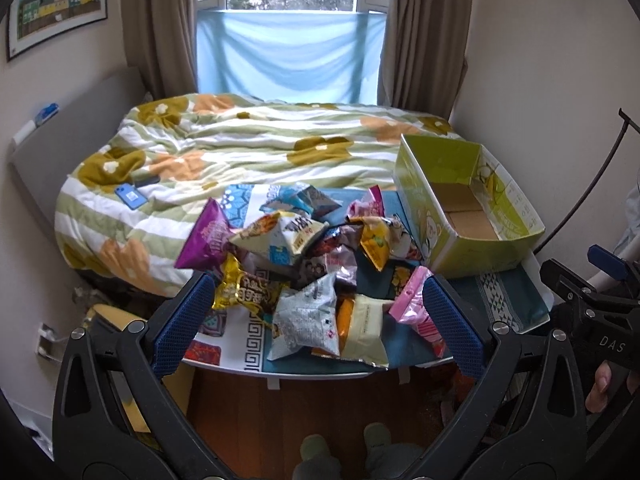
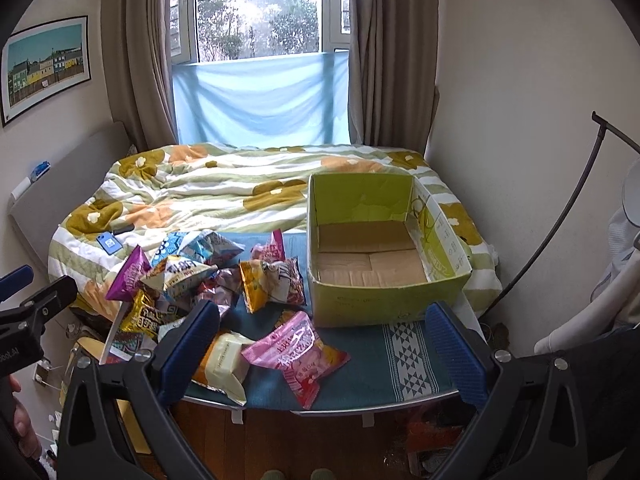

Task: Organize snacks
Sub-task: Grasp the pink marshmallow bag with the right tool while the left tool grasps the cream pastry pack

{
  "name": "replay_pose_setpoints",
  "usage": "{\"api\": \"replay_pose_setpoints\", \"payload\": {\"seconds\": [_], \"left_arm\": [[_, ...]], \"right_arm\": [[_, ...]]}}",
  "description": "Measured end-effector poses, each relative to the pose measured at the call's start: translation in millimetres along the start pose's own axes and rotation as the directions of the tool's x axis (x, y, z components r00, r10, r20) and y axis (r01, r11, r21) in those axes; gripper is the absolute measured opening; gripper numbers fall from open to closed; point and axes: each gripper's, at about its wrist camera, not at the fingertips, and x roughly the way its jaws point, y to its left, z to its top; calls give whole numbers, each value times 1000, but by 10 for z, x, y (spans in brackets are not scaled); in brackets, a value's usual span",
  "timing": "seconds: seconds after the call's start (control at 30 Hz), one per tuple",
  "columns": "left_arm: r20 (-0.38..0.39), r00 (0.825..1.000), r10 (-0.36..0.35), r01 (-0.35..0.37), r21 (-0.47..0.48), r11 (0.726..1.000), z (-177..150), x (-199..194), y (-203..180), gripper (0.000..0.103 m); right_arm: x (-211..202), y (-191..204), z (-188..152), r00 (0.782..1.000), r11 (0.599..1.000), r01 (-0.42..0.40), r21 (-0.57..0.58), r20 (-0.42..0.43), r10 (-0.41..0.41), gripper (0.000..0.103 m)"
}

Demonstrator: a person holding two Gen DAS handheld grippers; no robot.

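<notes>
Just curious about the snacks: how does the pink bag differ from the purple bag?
The pink bag lies flat by itself near the table's front edge; the purple bag stands tilted at the far left of the heap, leaning on other packets. The pink bag shows a pale picture with red at one end; the purple bag is solid purple with light lettering. Both are sealed, shiny snack packets, still outside the green box.

A home bedroom — a bed [image 2: 224, 196] under a rumpled quilt [image 1: 248, 144] with orange and olive flowers fills the middle, its grey headboard [image 1: 76, 136] against the left wall. Brown curtains [image 2: 132, 60] frame a window [image 2: 260, 8] looking onto trees, a framed print of coloured houses [image 2: 46, 66] hangs on the wall, and the floor [image 1: 320, 412] is wood — all domestic.
</notes>
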Motion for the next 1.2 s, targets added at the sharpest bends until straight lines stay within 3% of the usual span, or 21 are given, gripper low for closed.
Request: {"api": "replay_pose_setpoints", "payload": {"seconds": [0.13,0.33,0.6,0.67,0.77,0.93,1.2], "left_arm": [[-68,998,1,0,5,1000,-276,355,-218,103],[-103,994,34,-34,-4,999,-646,876,-493,103],[-105,991,89,-78,102,992,-845,1428,-777,95],[-116,988,100,-85,132,988,-861,1546,-818,88],[-136,984,119,-97,159,983,-902,1730,-834,87],[-197,974,115,-87,145,986,-954,1993,-751,83],[-253,963,94,-65,121,991,-1002,2189,-689,79]], "right_arm": [[270,-149,-144,995,996,-86,-32,-44,84,103],[847,-335,-347,977,967,-197,-162,-111,180,103],[1570,-331,-731,931,869,-355,-343,-213,297,103],[1716,-325,-817,918,844,-387,-373,-241,314,103],[1885,-305,-916,896,813,-434,-388,-279,346,103],[2053,-254,-998,872,781,-478,-402,-321,369,103],[2224,-91,-1043,855,749,-510,-422,-343,389,103]]}}
